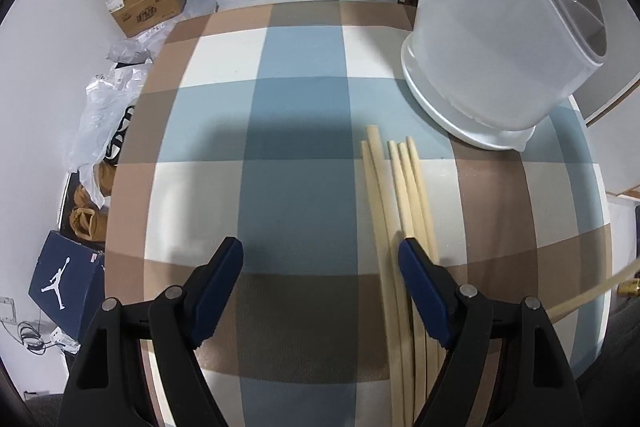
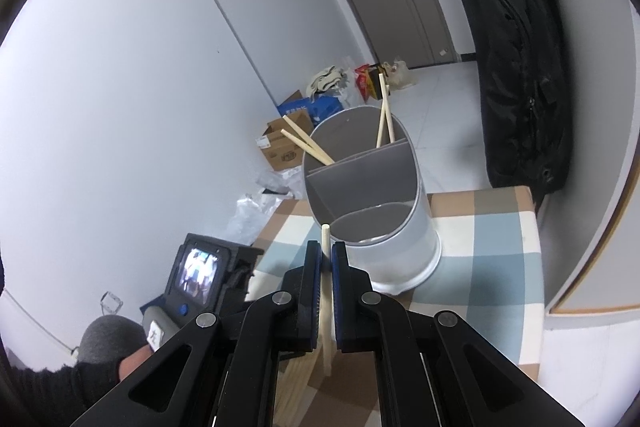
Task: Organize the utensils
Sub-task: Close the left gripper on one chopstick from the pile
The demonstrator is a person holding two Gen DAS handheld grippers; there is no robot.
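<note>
Between my right gripper's (image 2: 326, 259) pinching pads, a light, stiff chopstick (image 2: 327, 291), gripped probably near its end; left gripper (image 1: 320, 251) gapes wide, empty.

Checked cloth, pale wood and white plastic

A bench (image 1: 296, 155) covered in blue, tan and white checks carries cream chopsticks (image 1: 404, 183) and a frosted white holder (image 1: 492, 39) with grey dividers; black tongs (image 1: 320, 253) have blue pads, and a navy box (image 1: 68, 287) shows a white figure.
</note>
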